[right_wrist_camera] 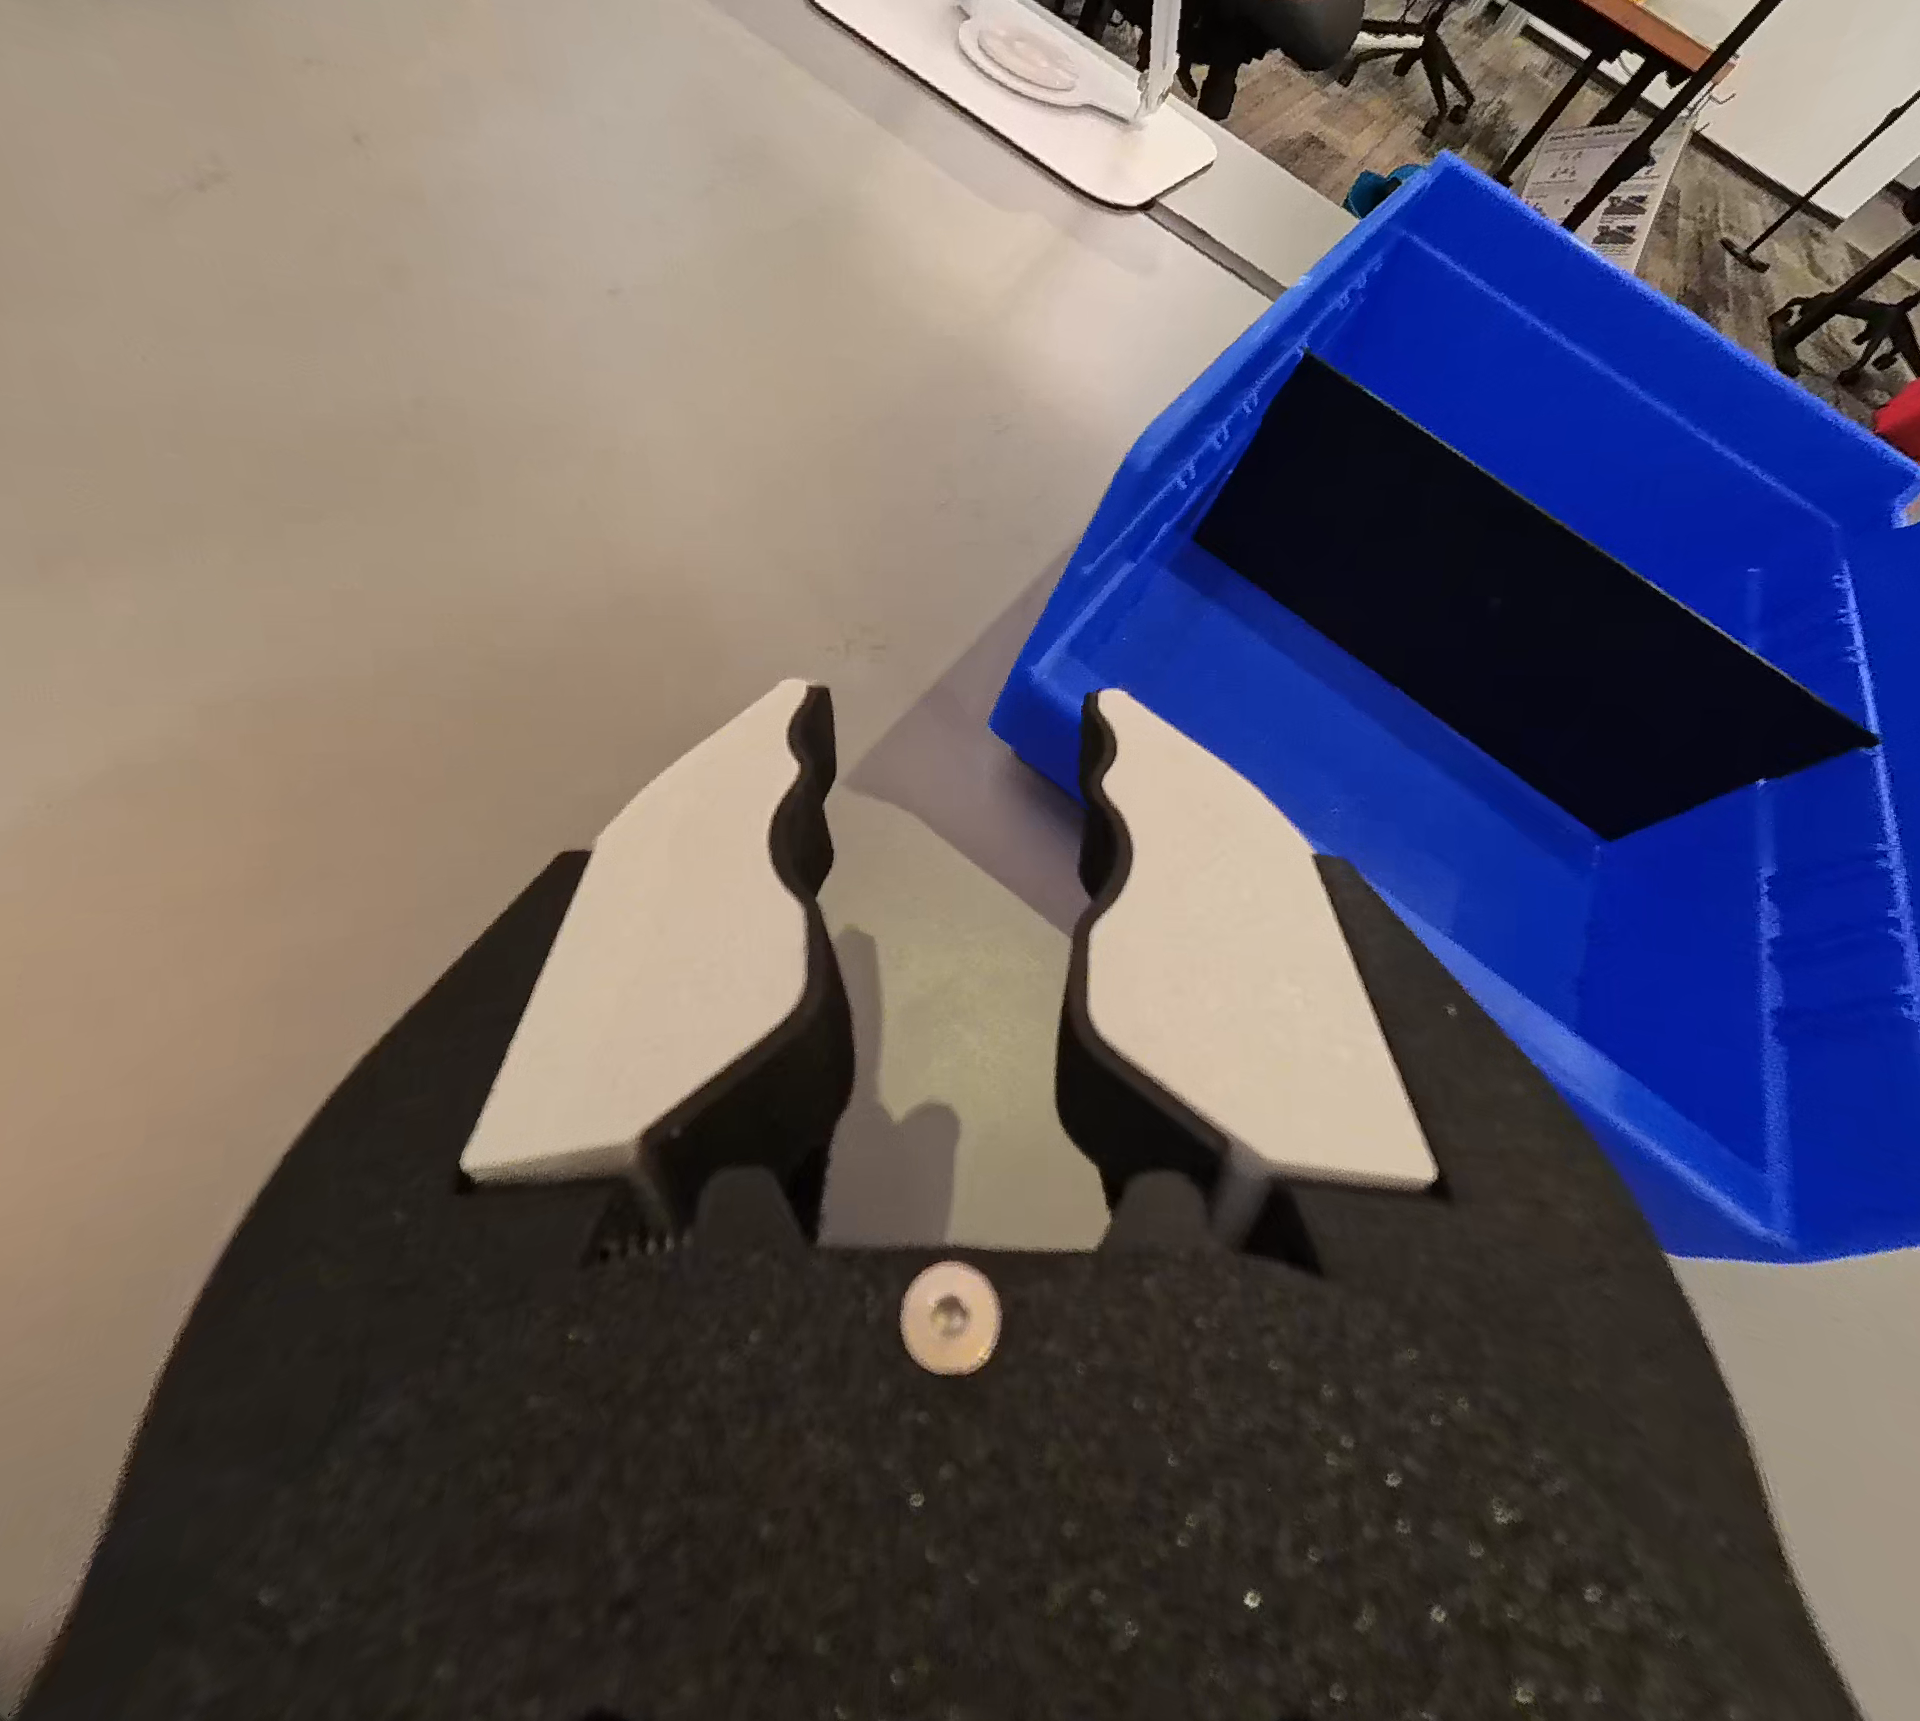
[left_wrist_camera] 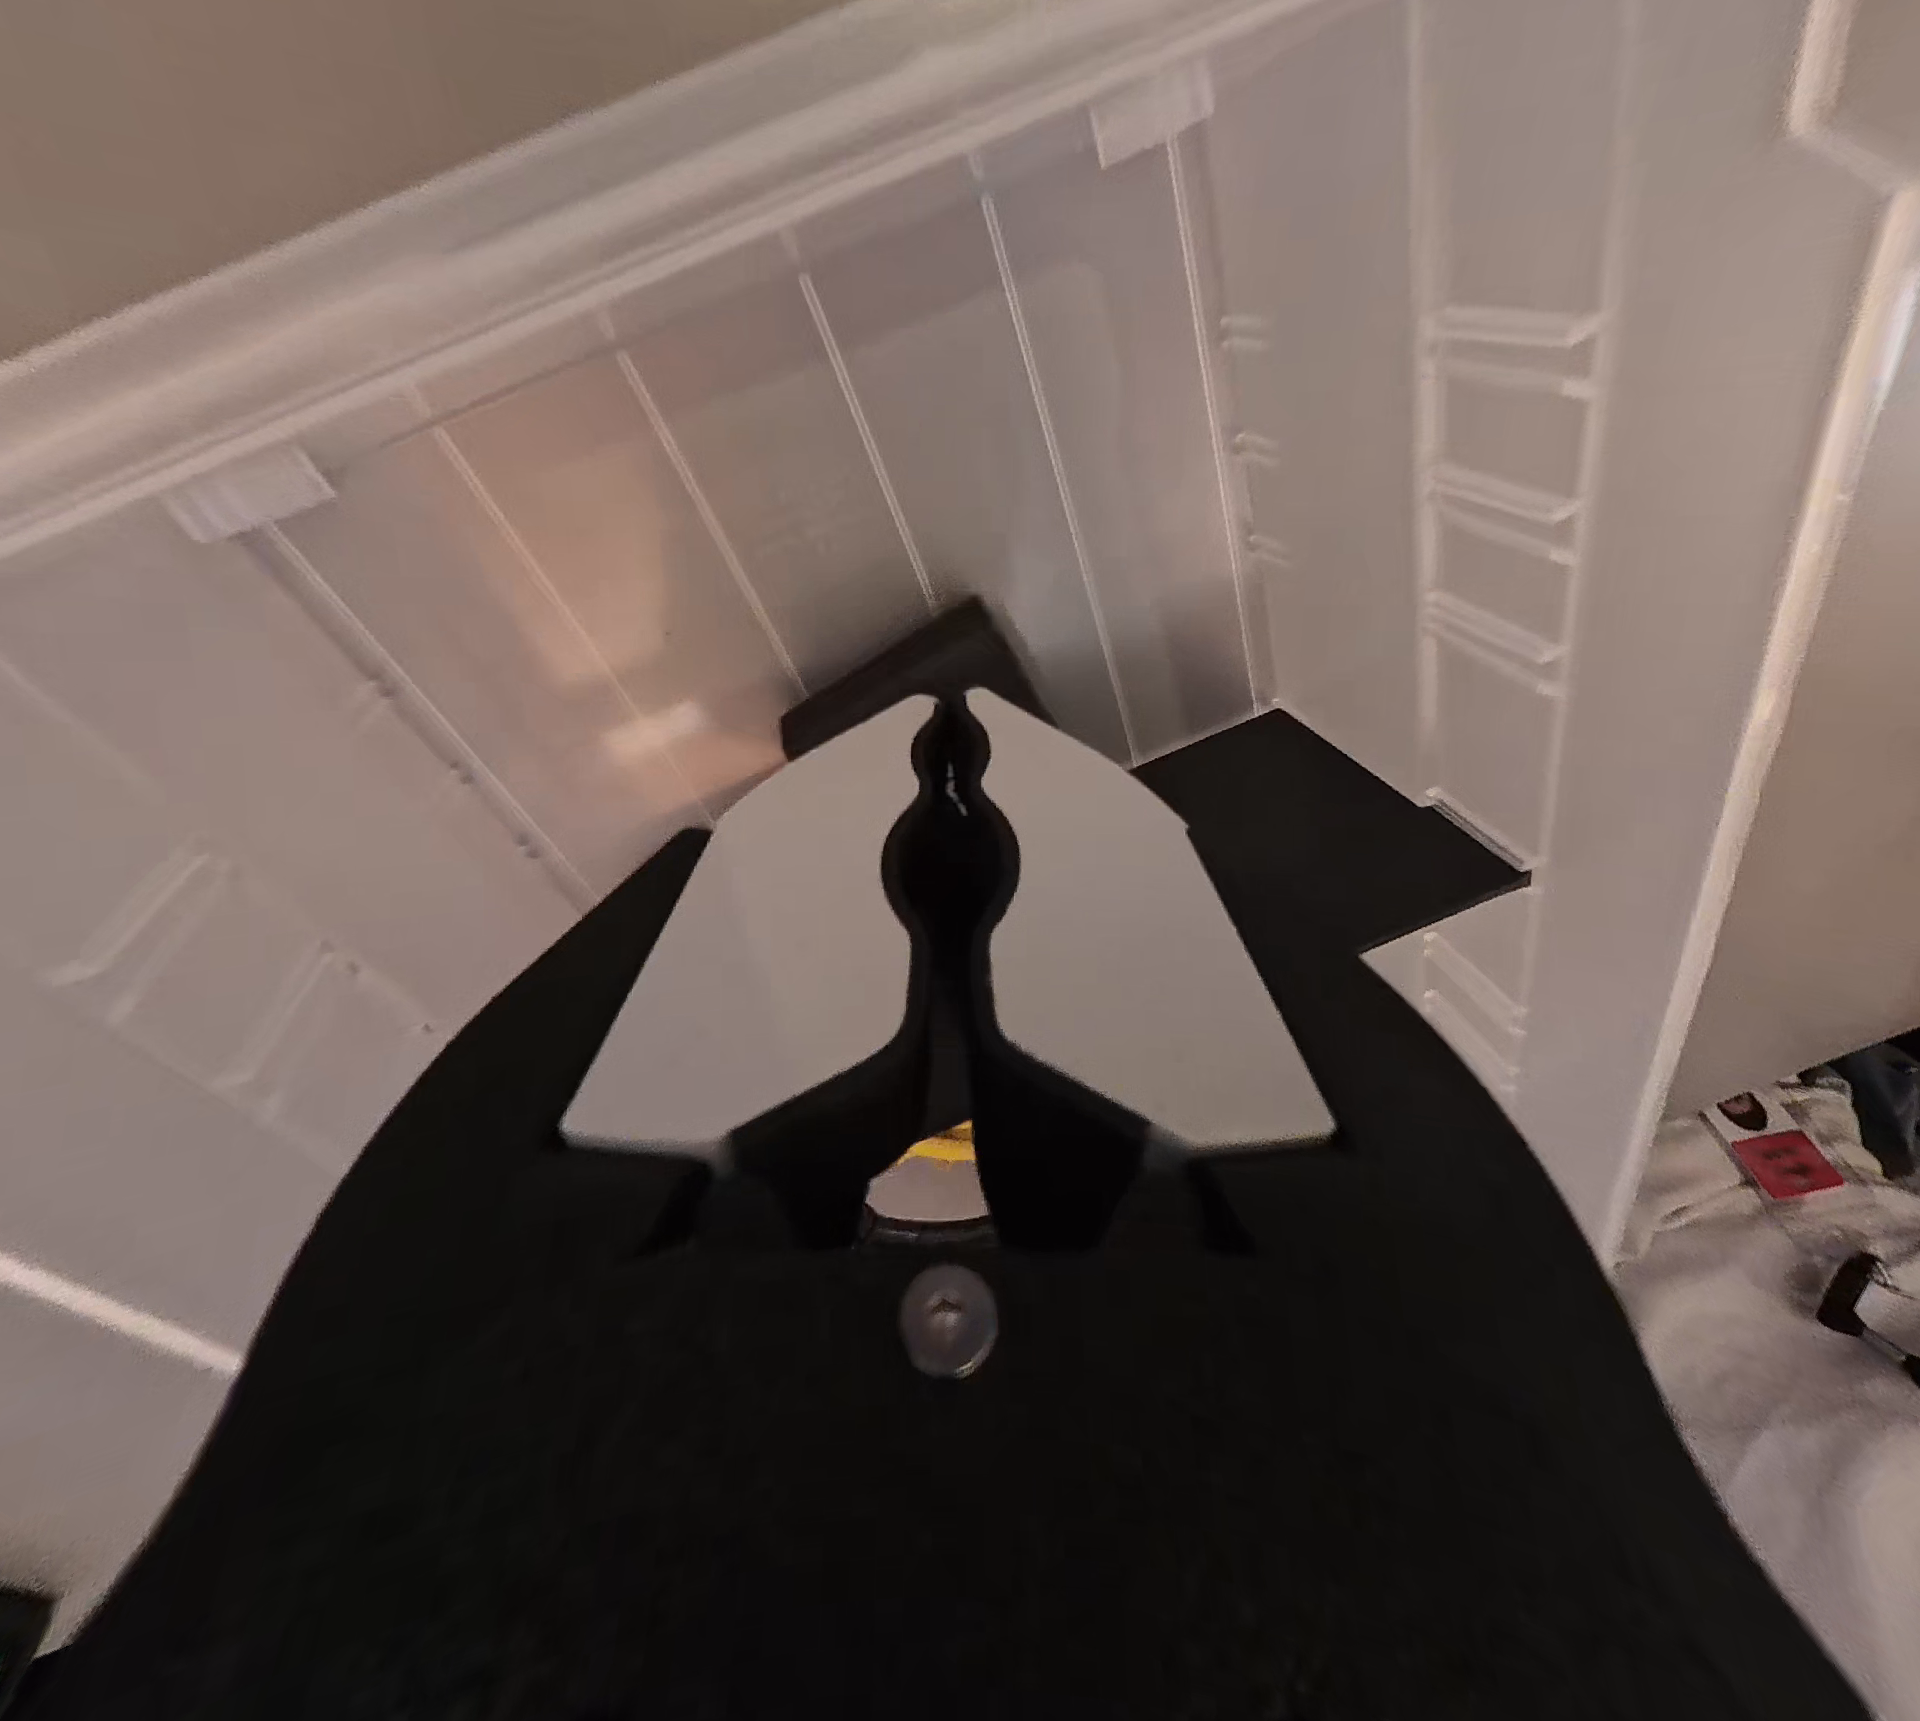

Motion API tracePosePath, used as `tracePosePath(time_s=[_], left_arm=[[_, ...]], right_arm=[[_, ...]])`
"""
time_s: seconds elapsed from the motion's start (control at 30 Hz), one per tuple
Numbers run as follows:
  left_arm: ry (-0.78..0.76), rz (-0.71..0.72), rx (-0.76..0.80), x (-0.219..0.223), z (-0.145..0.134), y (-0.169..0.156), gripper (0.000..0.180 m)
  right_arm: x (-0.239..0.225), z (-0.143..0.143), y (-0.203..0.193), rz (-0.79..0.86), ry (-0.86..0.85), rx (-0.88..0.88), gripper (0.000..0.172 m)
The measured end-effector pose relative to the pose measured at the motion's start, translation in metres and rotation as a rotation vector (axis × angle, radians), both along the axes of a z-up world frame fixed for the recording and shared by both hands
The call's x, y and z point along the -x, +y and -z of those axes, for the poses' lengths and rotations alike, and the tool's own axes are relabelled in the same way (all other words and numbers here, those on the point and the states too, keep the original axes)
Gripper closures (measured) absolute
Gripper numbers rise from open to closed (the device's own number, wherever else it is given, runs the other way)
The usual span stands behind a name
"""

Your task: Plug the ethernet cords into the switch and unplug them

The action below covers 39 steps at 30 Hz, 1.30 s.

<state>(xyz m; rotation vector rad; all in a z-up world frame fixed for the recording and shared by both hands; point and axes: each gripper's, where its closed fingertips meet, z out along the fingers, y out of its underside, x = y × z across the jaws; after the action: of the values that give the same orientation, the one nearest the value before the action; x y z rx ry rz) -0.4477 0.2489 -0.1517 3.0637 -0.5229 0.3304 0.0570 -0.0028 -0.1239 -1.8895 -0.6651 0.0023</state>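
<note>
Left claw (left_wrist_camera: 948,715) pressed together, nothing visible between the tips; it's nosed deep into a translucent ribbed bin (left_wrist_camera: 727,445), a black divider (left_wrist_camera: 1330,824) to its right. Dark block (left_wrist_camera: 914,663) just past the tips: can't tell if touching, or if it's the switch. Right claw (right_wrist_camera: 956,715) spread, empty, over the matte grey worktop (right_wrist_camera: 416,424), near a glossy blue bin (right_wrist_camera: 1558,996). No cords or switch clearly in view. Suggest: reopen left, locate the plug, pinch the connector body, not the cable.

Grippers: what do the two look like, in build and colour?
Both match: the left gripper and right gripper each have a black, grainy body with a silver screw at its centre, and two pale grey jaws lined with wavy black pads.
</note>
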Motion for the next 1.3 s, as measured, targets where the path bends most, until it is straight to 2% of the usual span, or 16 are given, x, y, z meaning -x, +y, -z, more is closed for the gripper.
tracePosePath(time_s=[0.07,0.2,0.27,0.37,0.47,0.5,0.53,0.7,0.77,0.9,1.0,1.07,1.17,1.3], left_arm=[[0.012,0.002,0.026,0.002,0.003,-0.004,0.173],[-0.023,-0.103,0.126,0.003,0.009,-0.009,0.119],[0.024,-0.148,0.126,0.010,0.012,-0.007,0.093],[0.120,-0.138,0.135,0.017,0.020,-0.010,0.080],[0.157,-0.112,0.203,0.011,0.036,-0.021,0.081],[0.201,-0.096,0.209,0.015,0.038,-0.023,0.096],[0.209,-0.050,0.190,0.012,0.037,-0.020,0.118],[0.203,-0.002,0.196,0.009,0.032,-0.020,0.119],[0.129,0.021,0.167,0.003,0.018,-0.019,0.119],[-0.031,0.105,0.075,-0.007,-0.027,-0.017,0.119],[-0.131,0.082,0.047,-0.021,-0.062,-0.024,0.119],[-0.222,0.089,0.037,-0.046,-0.085,-0.032,0.119],[-0.331,0.192,0.045,-0.092,-0.112,-0.055,0.119],[-0.411,0.308,0.066,-0.152,-0.127,-0.093,0.119]], right_arm=[[0.000,0.001,0.000,-0.001,-0.013,0.000,0.128],[0.000,0.003,0.000,-0.003,-0.024,0.006,0.128],[0.001,0.003,0.000,-0.009,-0.023,0.010,0.128],[0.004,0.006,0.000,-0.019,-0.031,0.019,0.128],[0.007,0.010,-0.001,-0.032,-0.043,0.032,0.127],[0.007,0.012,-0.001,-0.033,-0.048,0.036,0.127],[0.007,0.012,-0.001,-0.029,-0.054,0.036,0.128],[0.005,0.011,-0.003,-0.015,-0.115,0.016,0.128],[0.005,0.008,-0.004,-0.017,-0.113,-0.002,0.128],[0.018,0.001,-0.002,-0.066,-0.060,-0.030,0.128],[0.043,-0.012,0.009,-0.142,0.028,-0.049,0.124],[0.067,-0.023,0.023,-0.191,0.073,-0.062,0.117],[0.123,-0.041,0.044,-0.350,0.064,-0.095,0.100],[0.191,-0.073,0.078,-0.517,0.155,-0.087,0.095]])
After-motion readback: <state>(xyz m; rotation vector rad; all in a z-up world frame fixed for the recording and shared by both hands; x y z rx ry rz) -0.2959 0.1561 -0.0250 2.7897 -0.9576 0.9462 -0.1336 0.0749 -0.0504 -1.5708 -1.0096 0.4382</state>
